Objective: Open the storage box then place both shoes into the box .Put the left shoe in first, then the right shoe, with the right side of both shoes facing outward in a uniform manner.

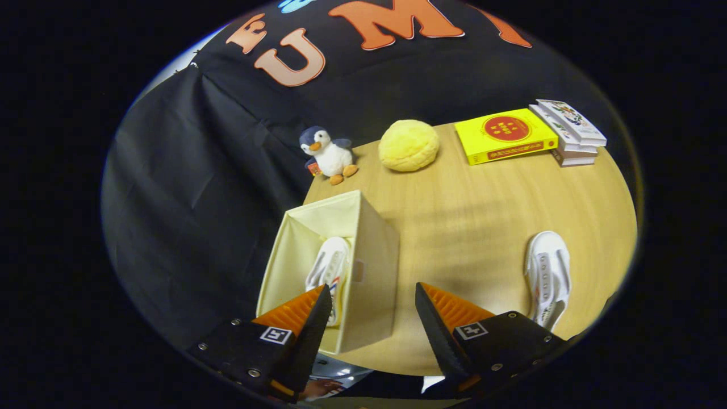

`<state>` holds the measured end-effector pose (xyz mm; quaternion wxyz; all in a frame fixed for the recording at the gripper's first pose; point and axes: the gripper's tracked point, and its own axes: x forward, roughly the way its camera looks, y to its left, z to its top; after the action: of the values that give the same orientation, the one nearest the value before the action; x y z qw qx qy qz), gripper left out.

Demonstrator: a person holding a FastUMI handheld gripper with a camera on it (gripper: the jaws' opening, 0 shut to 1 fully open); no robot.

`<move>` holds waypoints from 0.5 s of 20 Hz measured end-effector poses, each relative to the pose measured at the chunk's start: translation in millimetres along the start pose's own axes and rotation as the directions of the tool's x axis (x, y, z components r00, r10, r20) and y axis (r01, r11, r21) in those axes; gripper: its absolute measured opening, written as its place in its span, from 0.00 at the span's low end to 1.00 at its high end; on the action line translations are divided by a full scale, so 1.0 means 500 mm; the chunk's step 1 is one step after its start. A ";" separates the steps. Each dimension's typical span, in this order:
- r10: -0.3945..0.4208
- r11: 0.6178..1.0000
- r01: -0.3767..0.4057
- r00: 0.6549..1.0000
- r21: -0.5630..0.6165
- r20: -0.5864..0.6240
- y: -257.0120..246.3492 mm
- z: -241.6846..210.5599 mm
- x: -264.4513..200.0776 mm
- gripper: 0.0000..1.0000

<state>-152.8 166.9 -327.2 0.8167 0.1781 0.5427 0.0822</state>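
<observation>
The hand-held gripper (373, 312) hangs open and empty above the storage box (372, 255) — one shoe (329, 267) inside. The second shoe (548, 272) on the table (471, 204) risks going in reversed — check its facing.

The gripper view looks steeply down from above the wooden table (483, 216), facing the booth's black cloth wall, with the spread fingers of the gripper (372, 295) framing the near edge

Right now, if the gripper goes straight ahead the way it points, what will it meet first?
Probably the near right wall of the open storage box, which lies between the spread fingers of the empty gripper. One white shoe is inside; the other shoe lies off to the right. Depth is unclear.
</observation>
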 end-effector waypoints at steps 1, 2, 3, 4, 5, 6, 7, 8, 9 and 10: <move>-0.039 0.999 0.039 0.999 -0.006 0.013 -0.047 -0.005 -0.009 0.89; -0.085 0.996 0.086 0.996 -0.010 0.012 -0.098 -0.018 -0.015 0.89; -0.129 0.992 0.129 0.992 -0.009 0.005 -0.148 -0.031 -0.023 0.89; -0.166 0.986 0.166 0.986 0.000 0.003 -0.191 -0.044 -0.032 0.89; -0.194 0.981 0.194 0.981 0.011 0.003 -0.230 -0.058 -0.040 0.88; -0.224 0.974 0.224 0.975 0.018 0.002 -0.268 -0.069 -0.047 0.86; -0.252 0.967 0.253 0.968 0.020 -0.004 -0.305 -0.085 -0.054 0.83; -0.282 0.959 0.282 0.959 0.021 -0.015 -0.340 -0.101 -0.060 0.81; -0.302 0.953 0.302 0.953 0.021 -0.021 -0.369 -0.113 -0.063 0.79; -0.317 0.948 0.318 0.948 0.018 -0.025 -0.394 -0.125 -0.065 0.78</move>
<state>-234.4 -13.2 -396.0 0.8112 0.0967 0.5741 -0.0544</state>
